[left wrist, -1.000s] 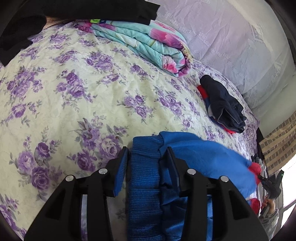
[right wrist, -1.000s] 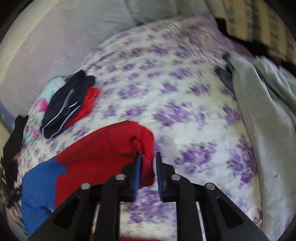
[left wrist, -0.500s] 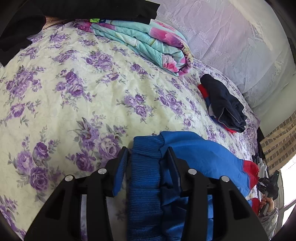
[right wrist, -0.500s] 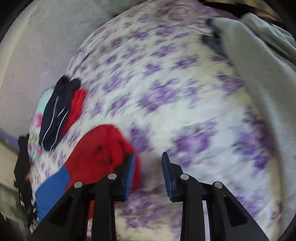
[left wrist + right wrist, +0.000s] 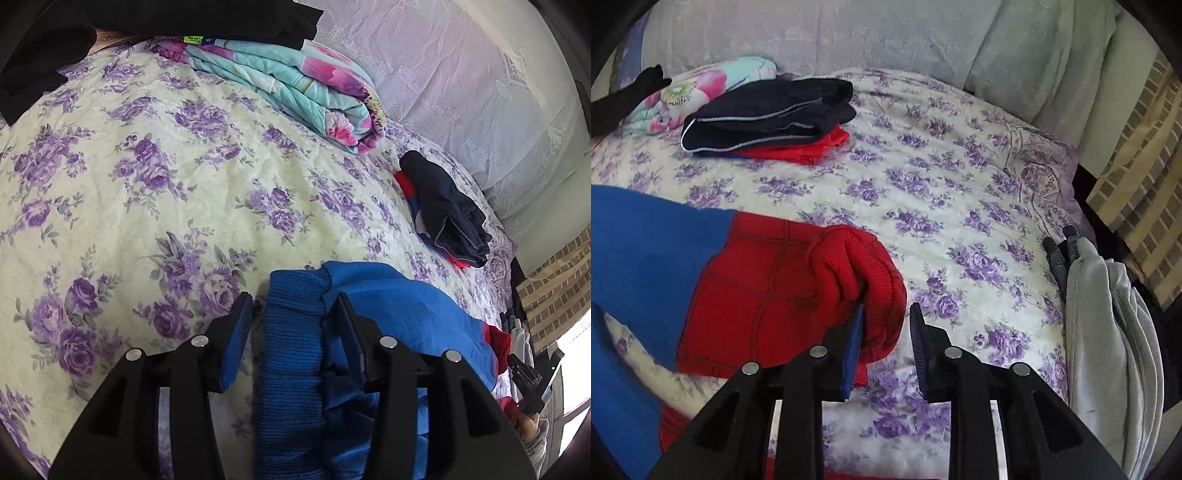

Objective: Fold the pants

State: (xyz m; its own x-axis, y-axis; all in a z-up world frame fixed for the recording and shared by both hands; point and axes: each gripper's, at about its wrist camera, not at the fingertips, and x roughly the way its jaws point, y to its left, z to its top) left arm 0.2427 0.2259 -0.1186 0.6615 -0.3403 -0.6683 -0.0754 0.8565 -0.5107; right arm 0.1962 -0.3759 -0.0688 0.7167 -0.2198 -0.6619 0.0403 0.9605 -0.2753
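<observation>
Blue and red pants lie on the floral bedspread. In the left wrist view their blue ribbed waistband (image 5: 291, 339) lies between the fingers of my left gripper (image 5: 295, 325), which is open with a gap on the left side. In the right wrist view the red ribbed cuff (image 5: 864, 266) sits between the fingers of my right gripper (image 5: 886, 332), which is open, its left pad against the cloth. The blue upper part (image 5: 646, 240) stretches to the left.
A folded stack of dark and red clothes (image 5: 768, 118) lies further back on the bed (image 5: 960, 206). A folded floral quilt (image 5: 295, 88) and black garment (image 5: 147, 18) lie at the far end. Grey garments (image 5: 1108, 332) lie at the right edge.
My right gripper has opened and let go of the red cuff, and its view has swung back level over the bed. The left gripper stays open around the waistband.
</observation>
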